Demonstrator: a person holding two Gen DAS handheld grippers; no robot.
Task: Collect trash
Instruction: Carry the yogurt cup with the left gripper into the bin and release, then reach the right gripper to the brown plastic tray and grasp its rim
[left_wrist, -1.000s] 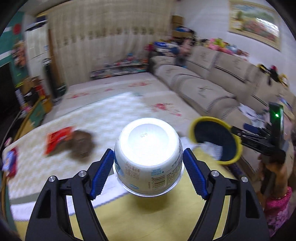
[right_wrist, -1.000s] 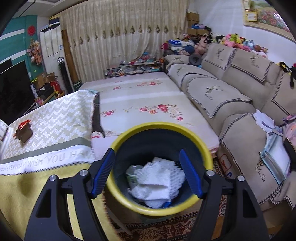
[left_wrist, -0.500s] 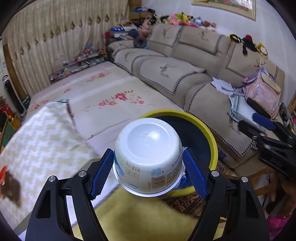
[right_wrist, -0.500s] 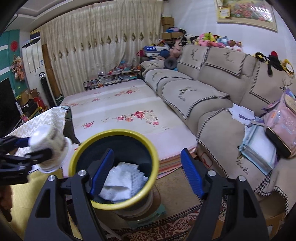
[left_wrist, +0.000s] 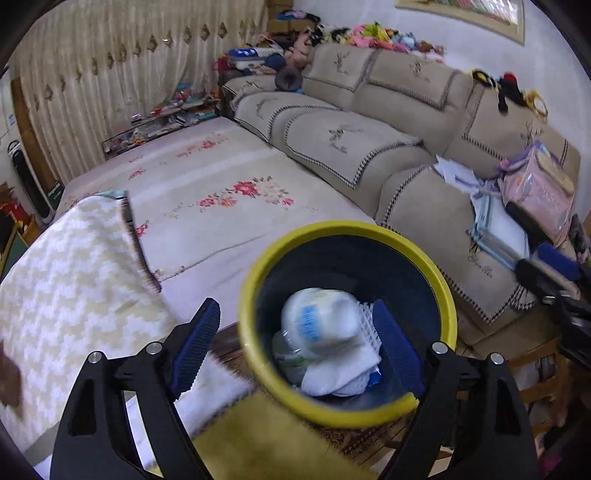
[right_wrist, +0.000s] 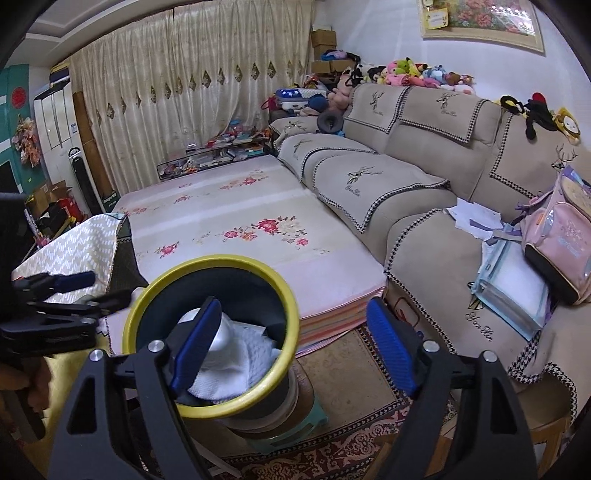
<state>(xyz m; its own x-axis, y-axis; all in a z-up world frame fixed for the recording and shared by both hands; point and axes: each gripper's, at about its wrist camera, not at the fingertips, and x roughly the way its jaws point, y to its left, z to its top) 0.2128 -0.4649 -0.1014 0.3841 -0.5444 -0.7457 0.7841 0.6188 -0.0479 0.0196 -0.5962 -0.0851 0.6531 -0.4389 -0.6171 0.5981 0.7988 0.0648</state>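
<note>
**Cup dropped into the bin**

Your left gripper held the white cup a moment ago; now its jaws are opening with nothing gripped, and the cup lies blurred inside the yellow-rimmed bin, on the white wrappers. That makes 1 piece collected. It seems tipped on its side, long axis running left-right. Your right gripper, near the bin's right side, is opening too, holding nothing.
</note>
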